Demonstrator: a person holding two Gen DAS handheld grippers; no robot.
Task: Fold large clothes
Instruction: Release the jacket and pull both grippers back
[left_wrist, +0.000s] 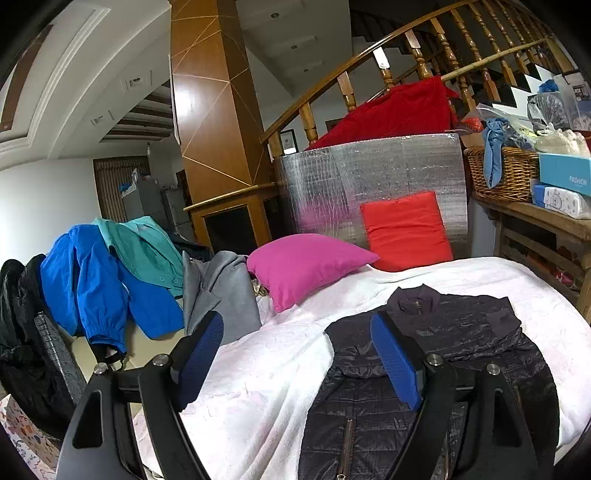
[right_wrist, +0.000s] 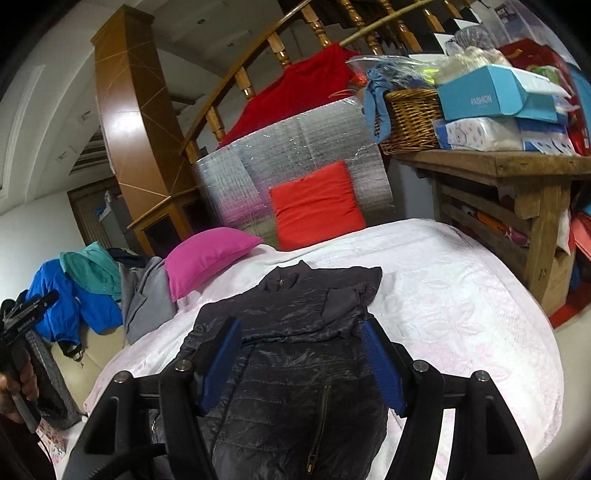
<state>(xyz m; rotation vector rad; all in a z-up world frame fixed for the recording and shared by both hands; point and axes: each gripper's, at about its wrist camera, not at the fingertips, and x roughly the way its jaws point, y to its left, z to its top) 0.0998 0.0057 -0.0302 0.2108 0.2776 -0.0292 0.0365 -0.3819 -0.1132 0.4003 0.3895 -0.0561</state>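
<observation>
A dark quilted zip jacket (left_wrist: 454, 332) lies face up on the white bedspread (left_wrist: 258, 387), collar away from me, with both sleeves folded across its chest. My left gripper (left_wrist: 295, 325) hovers open over the jacket's left edge and the bare bedspread, with nothing between its blue pads. In the right wrist view the same jacket (right_wrist: 295, 295) fills the middle. My right gripper (right_wrist: 301, 326) stands open above its body, with the pads apart from the fabric. A hand holds the left tool's black body (right_wrist: 26, 314) at the left edge.
A pink pillow (left_wrist: 303, 266) and a red pillow (left_wrist: 406, 232) lie at the bed's head against a silver foil panel (left_wrist: 369, 177). Blue, teal and grey garments (left_wrist: 110, 280) are piled at the left. A wooden table (right_wrist: 509, 166) with a wicker basket (right_wrist: 410, 118) and boxes stands at the right.
</observation>
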